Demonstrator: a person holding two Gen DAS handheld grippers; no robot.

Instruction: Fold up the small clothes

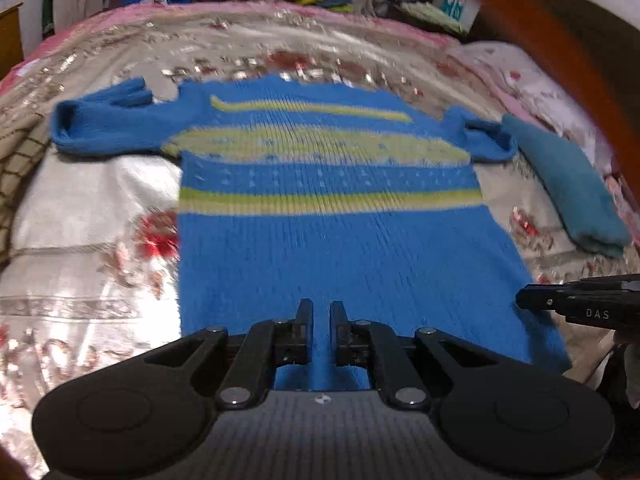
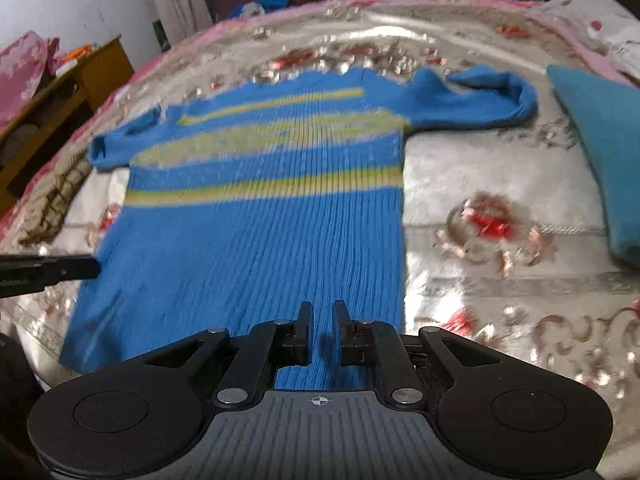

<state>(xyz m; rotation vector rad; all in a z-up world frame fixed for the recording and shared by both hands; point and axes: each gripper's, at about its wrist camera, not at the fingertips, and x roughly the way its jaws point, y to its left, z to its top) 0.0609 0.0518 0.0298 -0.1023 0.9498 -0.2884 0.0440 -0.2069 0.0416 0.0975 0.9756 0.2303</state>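
**Hovering over the hem, and the grab could go wrong**

Hovering low over the near hem of the blue knit sweater (image 1: 332, 248), the left tool (image 1: 321, 312) has its fingers drawn close with only a narrow slot between them, and nothing is pinched there. Same story on the right tool (image 2: 321, 312): fingers nearly together, blue knit showing through the gap, no cloth held. The sweater lies spread flat on the floral bedspread (image 1: 92, 216), stripes up, both short sleeves out to the sides.

Here's the danger, folks. With gaps that slim, either tool may skate over the ribbed knit and catch only the top layer, so the fold would drag one face and leave the back bunched. Uneven lifts from the two sides would likely skew the hem. The glossy bedspread looks slippery, so the whole garment could slide rather than fold. And watch the folded teal cloth (image 1: 572, 188) just beside the sleeve nearest it (image 1: 486, 140) — a sideways fold could snag or shove it.
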